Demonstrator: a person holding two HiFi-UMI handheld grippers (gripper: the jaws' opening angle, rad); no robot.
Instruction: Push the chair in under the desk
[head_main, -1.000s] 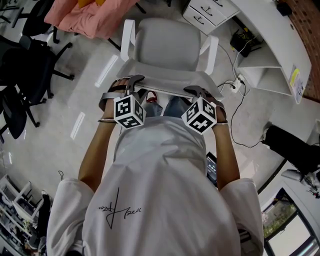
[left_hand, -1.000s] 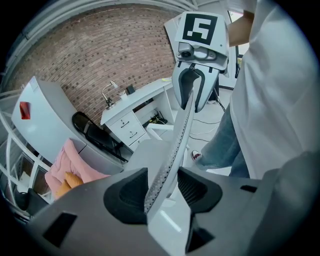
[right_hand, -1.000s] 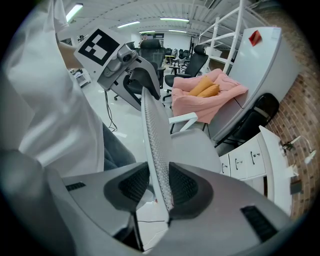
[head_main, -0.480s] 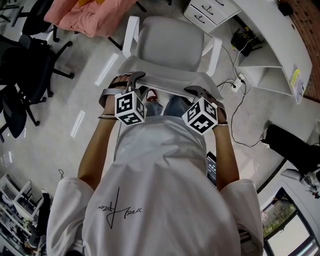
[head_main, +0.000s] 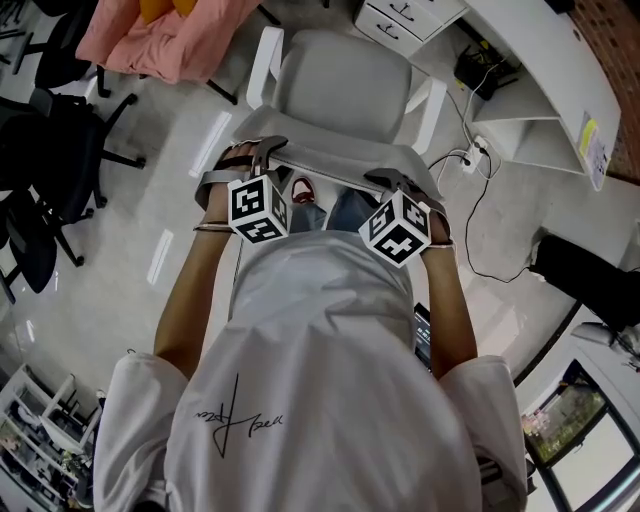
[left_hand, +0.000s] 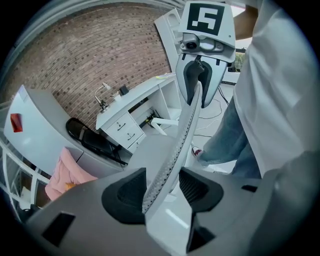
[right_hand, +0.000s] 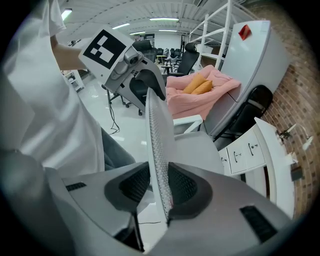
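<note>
A light grey chair (head_main: 340, 85) with white armrests stands in front of me, its seat facing the white desk (head_main: 560, 70) at the upper right. My left gripper (head_main: 262, 150) straddles the left end of the backrest's top edge (head_main: 335, 160). In the left gripper view, the mesh backrest (left_hand: 182, 135) runs between the left gripper's (left_hand: 162, 187) pads with a gap showing; its jaws have just been opening. My right gripper (head_main: 395, 180) sits at the right end. In the right gripper view, the right gripper's (right_hand: 160, 187) pads press the backrest edge (right_hand: 159, 135), having just been closing.
A white drawer unit (head_main: 405, 15) stands under the desk beside the chair. Cables and a power strip (head_main: 470, 165) lie on the floor to the right. A pink cloth (head_main: 165, 35) and black office chairs (head_main: 50, 150) stand to the left.
Both grippers stay at the backrest's top edge. The view has shifted slightly, so the chair and floor things sit a little higher and further left.
</note>
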